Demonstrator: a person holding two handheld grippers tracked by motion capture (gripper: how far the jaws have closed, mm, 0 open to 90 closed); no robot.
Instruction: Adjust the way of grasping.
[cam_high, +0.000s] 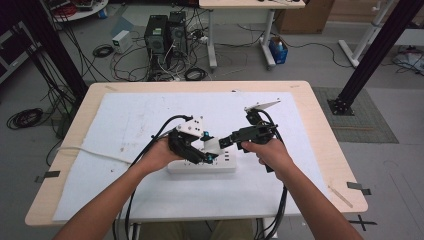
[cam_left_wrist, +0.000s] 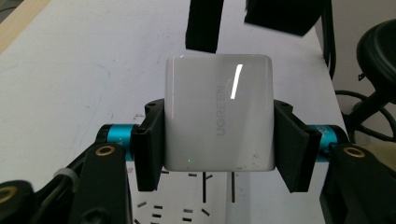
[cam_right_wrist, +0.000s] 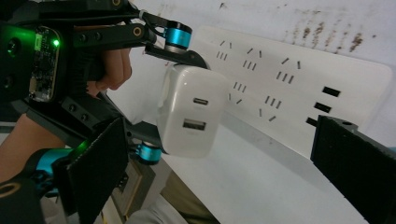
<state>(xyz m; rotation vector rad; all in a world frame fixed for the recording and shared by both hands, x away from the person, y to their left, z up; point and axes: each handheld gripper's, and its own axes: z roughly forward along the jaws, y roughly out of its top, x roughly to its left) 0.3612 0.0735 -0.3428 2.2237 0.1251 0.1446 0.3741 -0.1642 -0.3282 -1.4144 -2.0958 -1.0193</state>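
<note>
A white UGREEN charger (cam_left_wrist: 218, 116) sits between the black pads of my left gripper (cam_left_wrist: 218, 140), which is shut on its two sides. It is held just over a white power strip (cam_high: 200, 167) lying mid-table, and its prongs are hidden. In the right gripper view the charger (cam_right_wrist: 189, 112) shows its two USB ports, with the power strip (cam_right_wrist: 299, 79) behind it. My right gripper (cam_right_wrist: 217, 140) stands open, its jaws wide apart and pointed at the charger's port face without touching it. From above, the left gripper (cam_high: 207, 150) and right gripper (cam_high: 225, 141) nearly meet over the strip.
A white sheet (cam_high: 125, 120) covers most of the wooden table (cam_high: 320, 125). Cables trail from both grippers off the near edge. Beyond the table are computer towers (cam_high: 165, 32), floor cables and a black frame post (cam_high: 375, 55).
</note>
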